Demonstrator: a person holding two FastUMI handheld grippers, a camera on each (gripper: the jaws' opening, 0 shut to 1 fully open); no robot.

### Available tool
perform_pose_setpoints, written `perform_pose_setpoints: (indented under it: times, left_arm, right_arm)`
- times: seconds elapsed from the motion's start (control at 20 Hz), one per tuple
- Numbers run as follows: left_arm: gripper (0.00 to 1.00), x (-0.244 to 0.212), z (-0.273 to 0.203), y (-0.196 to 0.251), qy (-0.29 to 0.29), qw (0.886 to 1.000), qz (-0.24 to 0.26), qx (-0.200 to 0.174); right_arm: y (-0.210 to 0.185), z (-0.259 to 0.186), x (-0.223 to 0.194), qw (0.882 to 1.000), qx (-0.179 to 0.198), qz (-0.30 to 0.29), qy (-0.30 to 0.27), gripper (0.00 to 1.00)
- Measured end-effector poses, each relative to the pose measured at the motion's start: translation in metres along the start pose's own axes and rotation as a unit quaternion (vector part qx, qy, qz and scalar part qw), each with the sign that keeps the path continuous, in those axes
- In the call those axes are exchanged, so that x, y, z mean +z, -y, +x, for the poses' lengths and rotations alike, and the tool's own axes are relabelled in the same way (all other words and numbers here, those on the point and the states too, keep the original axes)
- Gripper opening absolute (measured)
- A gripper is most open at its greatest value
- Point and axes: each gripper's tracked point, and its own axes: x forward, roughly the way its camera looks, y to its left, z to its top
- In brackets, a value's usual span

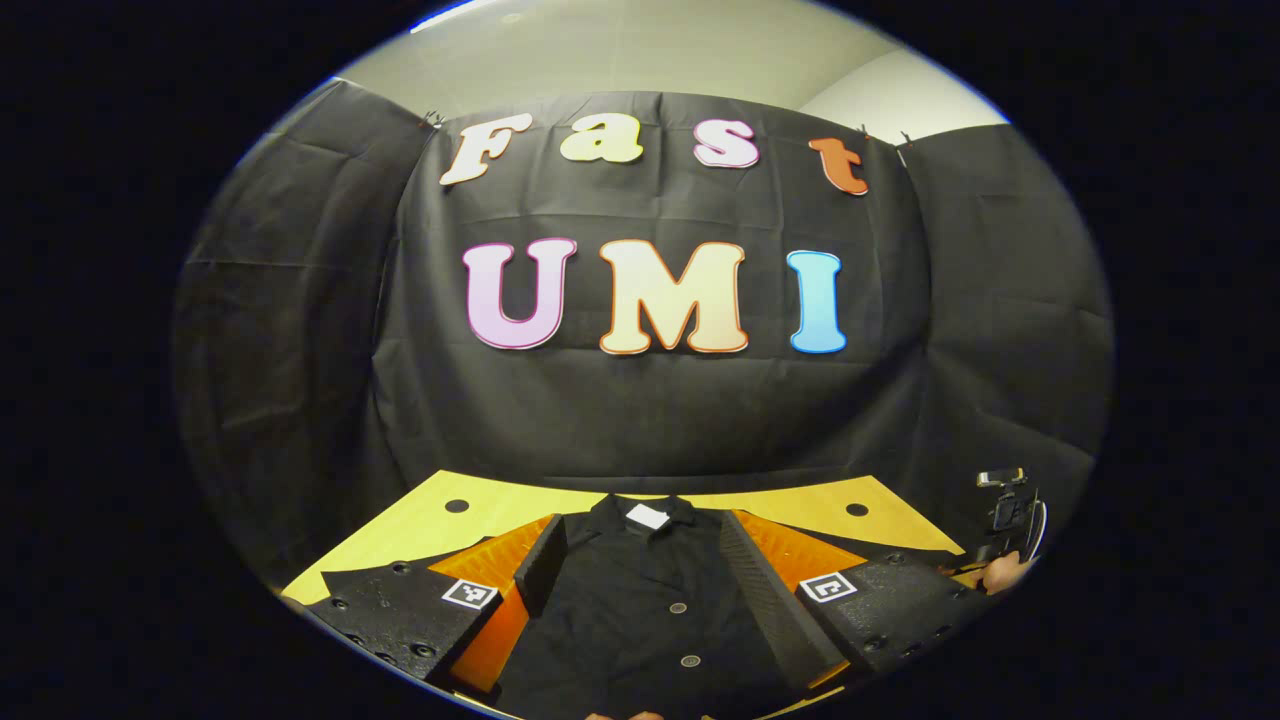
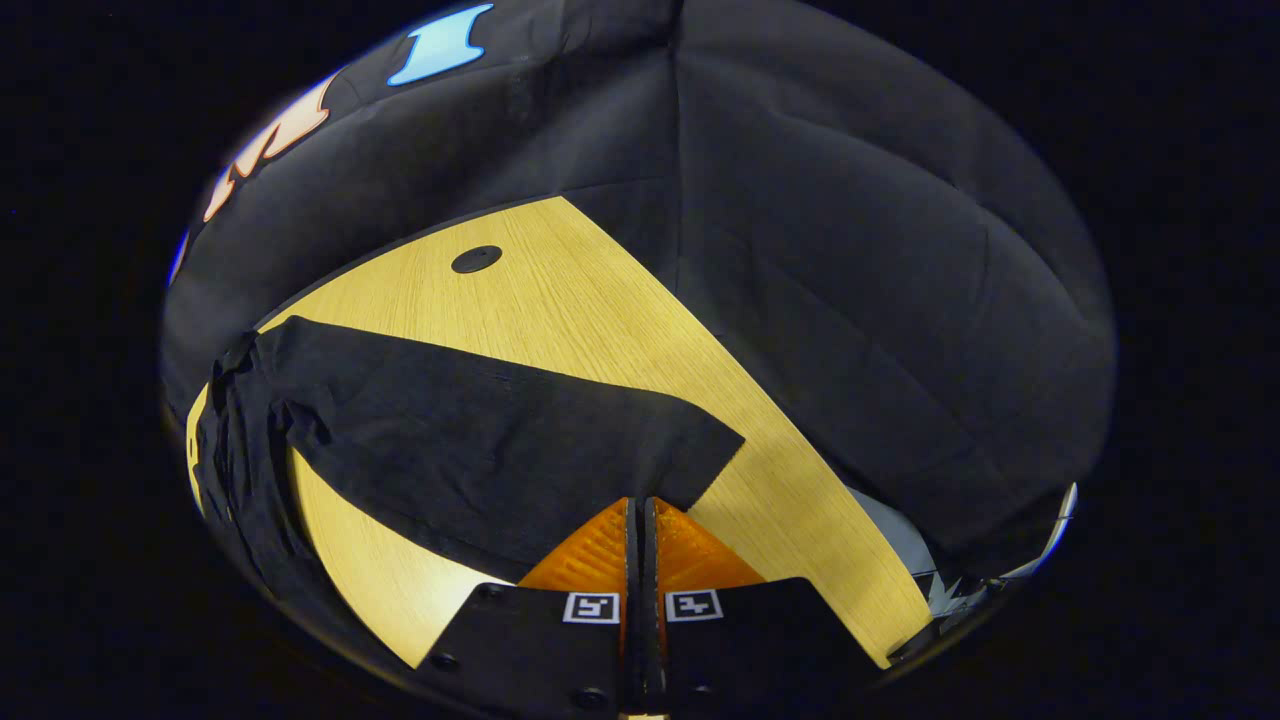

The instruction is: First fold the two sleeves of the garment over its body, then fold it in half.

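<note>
We see our left tool (image 1: 640, 570) spread open over the black shirt (image 1: 640, 610) at lower centre, while our right tool (image 2: 640, 525) pinches its sleeve (image 2: 480, 440) on the tabletop (image 2: 600, 300).

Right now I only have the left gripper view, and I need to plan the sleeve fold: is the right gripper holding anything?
Observer: Yes. In the right gripper view, the right gripper has its fingers closed together on the end of one sleeve.
Operator: Is that sleeve folded over the body yet?
Observer: No. It lies stretched out across the wooden table, pointing away from the shirt body.
</note>
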Motion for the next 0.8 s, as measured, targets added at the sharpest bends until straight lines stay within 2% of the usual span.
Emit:
perform_pose_setpoints:
  times: [0.05, 0.1, 0.3, 0.4, 0.55, 0.6, 0.8]
  left_arm:
    - [0.99, -0.004, 0.002, -0.007, -0.005, 1.0, -0.003, 0.002]
    - [0.93, -0.006, 0.004, -0.014, -0.01, 1.0, -0.007, 0.006]
    - [0.9, -0.012, 0.011, -0.043, -0.015, 1.0, -0.017, 0.016]
    - [0.92, -0.013, 0.015, -0.059, -0.015, 1.0, -0.017, 0.021]
    - [0.9, -0.012, 0.018, -0.077, -0.012, 0.999, -0.015, 0.025]
    - [0.92, -0.013, 0.019, -0.084, -0.012, 0.999, -0.015, 0.027]
    - [0.93, -0.019, 0.019, -0.111, -0.017, 0.999, -0.021, 0.033]
  right_arm:
    - [-0.002, -0.001, 0.001, 1.0, 0.001, 0.003, -0.004, 0.03]
    - [-0.003, -0.003, 0.003, 1.0, 0.002, 0.004, -0.005, 0.03]
    - [-0.024, -0.032, 0.018, 1.0, 0.016, -0.019, 0.018, 0.02]
    - [-0.045, -0.056, 0.031, 0.998, 0.042, -0.033, 0.036, 0.02]
    - [-0.098, -0.088, 0.047, 0.993, 0.082, -0.063, 0.063, 0.02]
    - [-0.118, -0.097, 0.051, 0.99, 0.101, -0.071, 0.068, 0.0]
    - [-0.208, -0.14, 0.061, 0.977, 0.169, -0.099, 0.084, 0.02]
